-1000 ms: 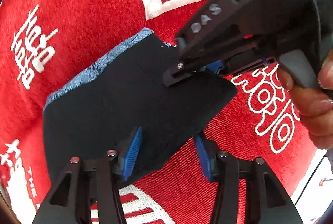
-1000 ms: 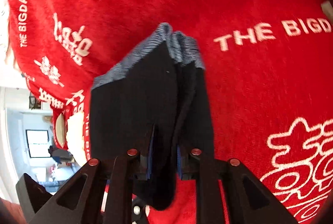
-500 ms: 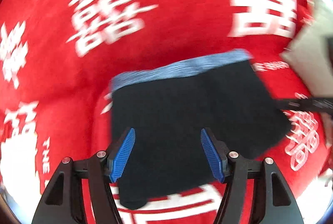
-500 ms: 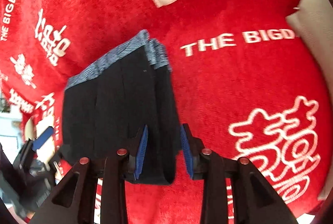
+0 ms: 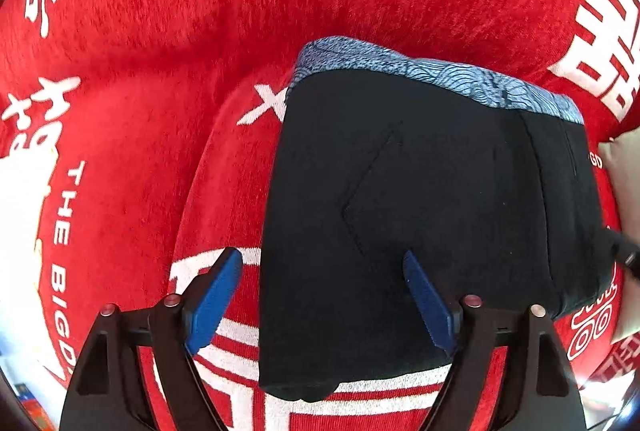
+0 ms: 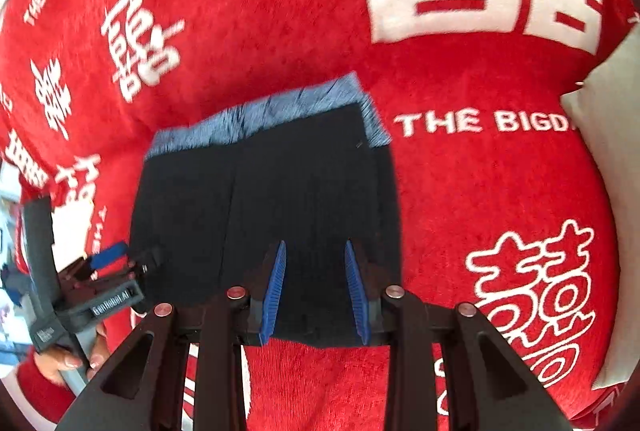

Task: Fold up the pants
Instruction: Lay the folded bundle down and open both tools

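Left wrist view: one pair of folded black pants (image 5: 420, 211) lies on the red blanket (image 5: 160, 51); left gripper (image 5: 324, 303) spread wide, jaws just been opening, grasping nothing. Right wrist view alone shows a hand (image 6: 64, 359) and a pale cushion (image 6: 612, 159); right gripper (image 6: 314, 291) released above the pants.

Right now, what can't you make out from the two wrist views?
- Pants, left wrist view: the near hem is hidden behind the left gripper; layers underneath unseen.
- Right gripper: its jaws stand apart over the cloth, but contact with it cannot be told.
- Waistband, right wrist view: motion blur smears its pattern.
- White pillow: cut off by the right edge.
- Red blanket: lettering runs past the fisheye rim in both views.
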Motion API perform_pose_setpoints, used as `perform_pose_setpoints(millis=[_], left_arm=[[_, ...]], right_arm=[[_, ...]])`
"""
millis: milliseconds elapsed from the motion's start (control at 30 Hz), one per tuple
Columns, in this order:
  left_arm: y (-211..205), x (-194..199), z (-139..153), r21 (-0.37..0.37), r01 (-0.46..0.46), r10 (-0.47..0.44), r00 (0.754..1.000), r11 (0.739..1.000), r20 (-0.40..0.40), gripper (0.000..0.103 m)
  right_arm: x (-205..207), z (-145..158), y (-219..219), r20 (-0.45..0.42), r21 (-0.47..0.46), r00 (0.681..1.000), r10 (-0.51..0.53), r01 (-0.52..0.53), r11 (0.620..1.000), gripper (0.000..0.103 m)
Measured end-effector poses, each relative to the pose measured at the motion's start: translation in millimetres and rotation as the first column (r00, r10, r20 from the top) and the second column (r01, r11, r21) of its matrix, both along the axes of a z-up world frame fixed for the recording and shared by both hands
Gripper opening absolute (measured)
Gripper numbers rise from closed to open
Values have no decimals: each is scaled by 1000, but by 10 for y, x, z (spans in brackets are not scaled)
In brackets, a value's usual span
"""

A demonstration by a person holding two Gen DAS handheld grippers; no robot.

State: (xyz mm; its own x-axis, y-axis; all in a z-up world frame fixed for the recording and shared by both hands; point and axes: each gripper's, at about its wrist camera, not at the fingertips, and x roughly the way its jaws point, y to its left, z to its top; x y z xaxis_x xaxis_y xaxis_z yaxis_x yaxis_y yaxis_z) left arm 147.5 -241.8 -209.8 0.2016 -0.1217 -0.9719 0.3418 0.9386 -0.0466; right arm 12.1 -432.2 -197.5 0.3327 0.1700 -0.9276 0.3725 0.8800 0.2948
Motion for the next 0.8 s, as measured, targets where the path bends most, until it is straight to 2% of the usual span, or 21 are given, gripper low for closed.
perform_pose_setpoints(millis=[167, 200, 267, 367, 433, 800], left_arm=[[2, 43, -51, -6, 9, -9, 1000, 1000, -3, 90], [-5, 56, -58, -2, 9, -9, 1000, 1000, -3, 95], [5, 85, -89, 7, 0, 0, 1000, 1000, -8, 99], [42, 127, -118, -12, -18, 18, 999, 1000, -33, 99], [46, 128, -116, -14, -15, 15, 999, 1000, -33, 99], [71, 164, -161, -10, -13, 13, 999, 1000, -39, 102]], right_arm=[[6, -213, 89, -58, -27, 998, 21, -22, 999, 34], [2, -231, 96, -57, -32, 998, 23, -25, 999, 35], [-2, -263, 105, -59, -37, 998, 31, -33, 999, 37], [-2, -269, 133, -55, -41, 998, 38, -41, 998, 45], [5, -279, 172, -56, -50, 997, 48, -51, 997, 54], [5, -322, 304, -63, -115, 995, 78, -84, 990, 66]])
